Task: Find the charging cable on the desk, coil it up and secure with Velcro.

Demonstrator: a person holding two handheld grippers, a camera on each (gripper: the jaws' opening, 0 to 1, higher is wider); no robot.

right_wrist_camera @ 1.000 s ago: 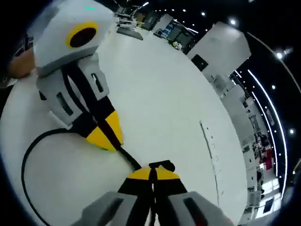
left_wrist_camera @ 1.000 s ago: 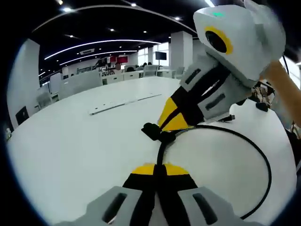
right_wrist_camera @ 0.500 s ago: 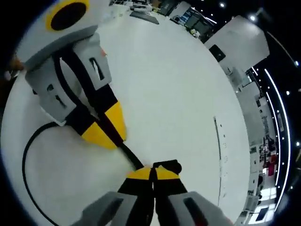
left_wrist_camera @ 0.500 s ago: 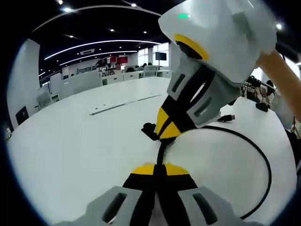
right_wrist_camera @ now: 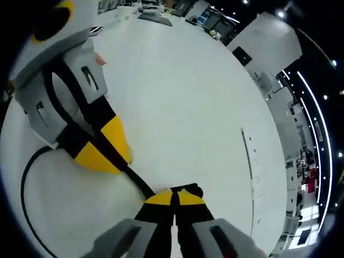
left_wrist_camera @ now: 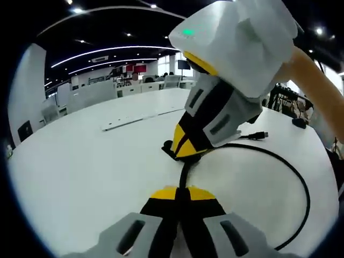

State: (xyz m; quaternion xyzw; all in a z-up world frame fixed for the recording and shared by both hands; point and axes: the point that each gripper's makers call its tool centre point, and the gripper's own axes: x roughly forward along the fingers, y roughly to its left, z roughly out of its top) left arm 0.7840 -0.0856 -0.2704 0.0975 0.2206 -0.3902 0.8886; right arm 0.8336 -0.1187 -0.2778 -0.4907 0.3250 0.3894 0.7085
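A black charging cable (left_wrist_camera: 184, 173) lies on the white desk (left_wrist_camera: 80, 166) in one wide loop that swings out to the right. My left gripper (left_wrist_camera: 181, 192) is shut on it at the bottom of the left gripper view. Just beyond, my right gripper (left_wrist_camera: 185, 148) comes in from the upper right, shut on the same cable next to a black tab (left_wrist_camera: 169, 148). The cable's plug (left_wrist_camera: 259, 134) rests behind it. In the right gripper view, the right gripper (right_wrist_camera: 173, 196) pinches the cable (right_wrist_camera: 137, 181) beside the tab (right_wrist_camera: 189, 189). The left gripper (right_wrist_camera: 105, 153) holds it a short way off.
A long pale strip (left_wrist_camera: 142, 115) lies flat on the desk further back, and appears again as the strip (right_wrist_camera: 250, 177) in the right gripper view. A person's forearm (left_wrist_camera: 317, 80) reaches in behind the right gripper. Chairs and other desks stand far off.
The right gripper has tilted and shifted left over the cable, closer to the left gripper's camera. Both grips on the cable hold, and the loop lies as before.
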